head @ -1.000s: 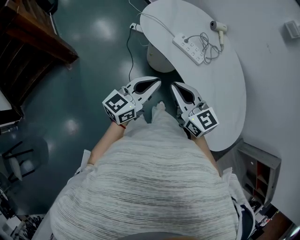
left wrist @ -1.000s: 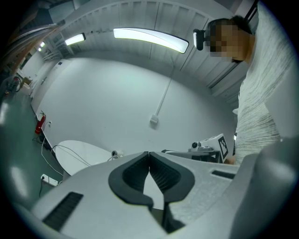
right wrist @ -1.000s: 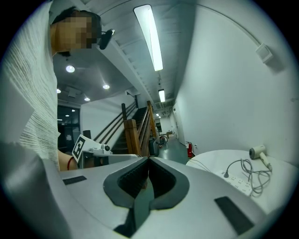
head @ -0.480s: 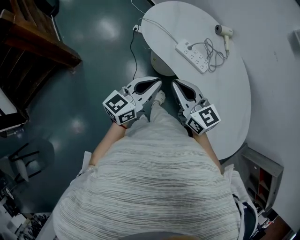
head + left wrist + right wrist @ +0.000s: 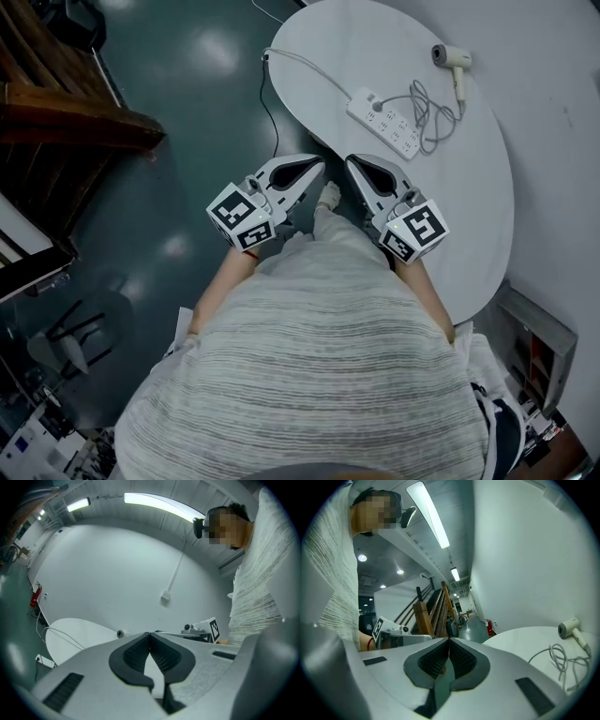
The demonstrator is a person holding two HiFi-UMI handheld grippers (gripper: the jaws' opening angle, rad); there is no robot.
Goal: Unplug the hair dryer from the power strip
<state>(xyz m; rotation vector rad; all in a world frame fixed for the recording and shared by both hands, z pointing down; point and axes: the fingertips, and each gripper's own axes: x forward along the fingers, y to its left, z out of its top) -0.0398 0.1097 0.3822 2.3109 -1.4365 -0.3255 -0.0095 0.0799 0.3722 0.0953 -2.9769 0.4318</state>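
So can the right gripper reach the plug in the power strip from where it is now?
Probably not yet. The right gripper is shut and sits at the near edge of the table, short of the power strip. Nothing stands between them, so moving forward and opening the jaws should do it.

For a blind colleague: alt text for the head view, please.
From above, a person holds the left gripper and right gripper, both shut and empty, near a white oval table. On it lie a power strip and hair dryer, joined by a looped cord.
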